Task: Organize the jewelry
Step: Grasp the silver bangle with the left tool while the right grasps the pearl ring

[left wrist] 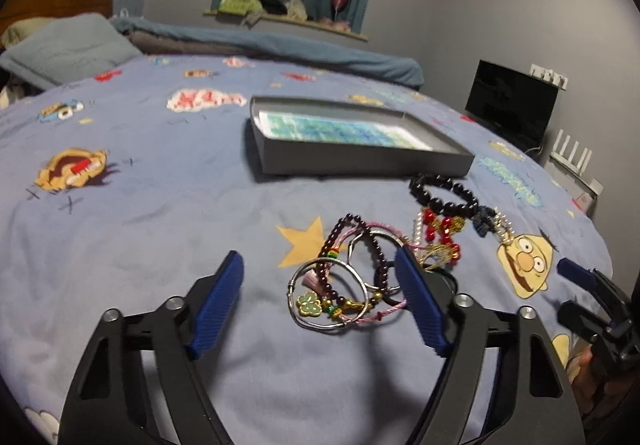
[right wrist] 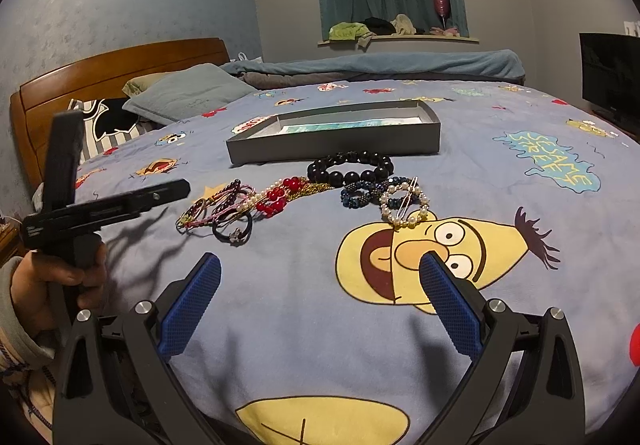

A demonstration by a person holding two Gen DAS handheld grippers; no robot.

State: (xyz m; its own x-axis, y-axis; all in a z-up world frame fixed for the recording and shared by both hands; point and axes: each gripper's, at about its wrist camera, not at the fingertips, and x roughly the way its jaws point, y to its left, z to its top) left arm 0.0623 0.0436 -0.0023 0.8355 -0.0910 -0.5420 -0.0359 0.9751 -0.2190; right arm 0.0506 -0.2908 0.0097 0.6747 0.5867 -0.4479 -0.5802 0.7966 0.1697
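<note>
A pile of jewelry lies on the blue cartoon bedspread. In the left wrist view, silver bangles and purple bead bracelets (left wrist: 347, 281) lie just ahead of my open left gripper (left wrist: 320, 265), partly between its fingertips. Beyond are a red bead piece (left wrist: 442, 227) and a black bead bracelet (left wrist: 444, 195). A grey open box (left wrist: 360, 161) with a blue-green lining sits behind. My right gripper (right wrist: 320, 269) is open and empty, short of the pearl hair clip (right wrist: 404, 205), blue bead bracelet (right wrist: 360, 193) and black bracelet (right wrist: 352, 167). The box (right wrist: 336, 145) lies further back.
Pillows (right wrist: 188, 89) and a wooden headboard (right wrist: 120, 61) are at the left. A folded blue blanket (right wrist: 380, 65) runs along the bed's far side. A black monitor (left wrist: 510, 103) stands off the bed at the right. The left tool's handle (right wrist: 68, 205) shows at the right view's left.
</note>
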